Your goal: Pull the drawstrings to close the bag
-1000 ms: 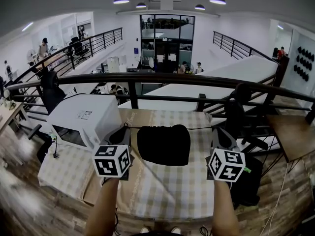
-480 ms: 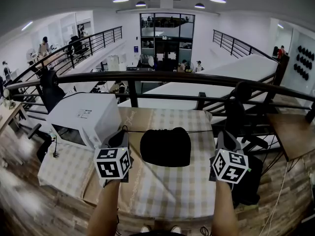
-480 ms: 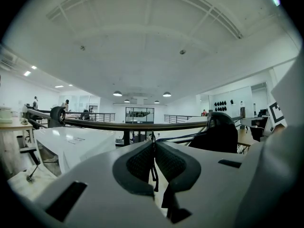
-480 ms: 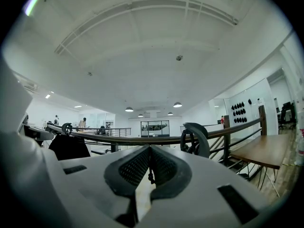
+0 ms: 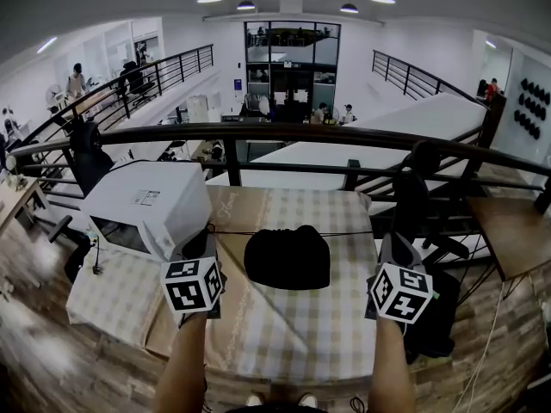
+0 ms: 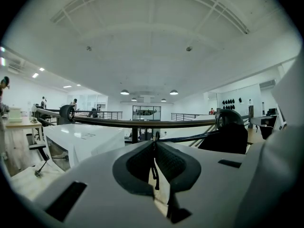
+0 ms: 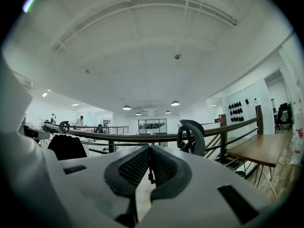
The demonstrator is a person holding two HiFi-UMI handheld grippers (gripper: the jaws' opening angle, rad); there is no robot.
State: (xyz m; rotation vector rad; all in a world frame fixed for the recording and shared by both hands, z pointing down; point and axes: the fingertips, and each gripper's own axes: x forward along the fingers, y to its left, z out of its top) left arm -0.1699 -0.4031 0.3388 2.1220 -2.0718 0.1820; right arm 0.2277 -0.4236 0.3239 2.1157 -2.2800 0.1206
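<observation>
A black drawstring bag lies in the middle of the checked tablecloth, its mouth gathered at the far side. A thin black drawstring runs taut to the left and another to the right. My left gripper is shut on the left cord, which hangs between its pads. My right gripper is shut on the right cord. The bag shows at the right of the left gripper view and at the left of the right gripper view.
A white box-shaped appliance stands on the table just left of my left gripper. A dark railing runs behind the table, with an open drop beyond. A black chair stands at the table's right, near my right gripper.
Both grippers have drawn slightly outward and toward me with the cords still taut. The bag has bunched a little narrower at its mouth.
</observation>
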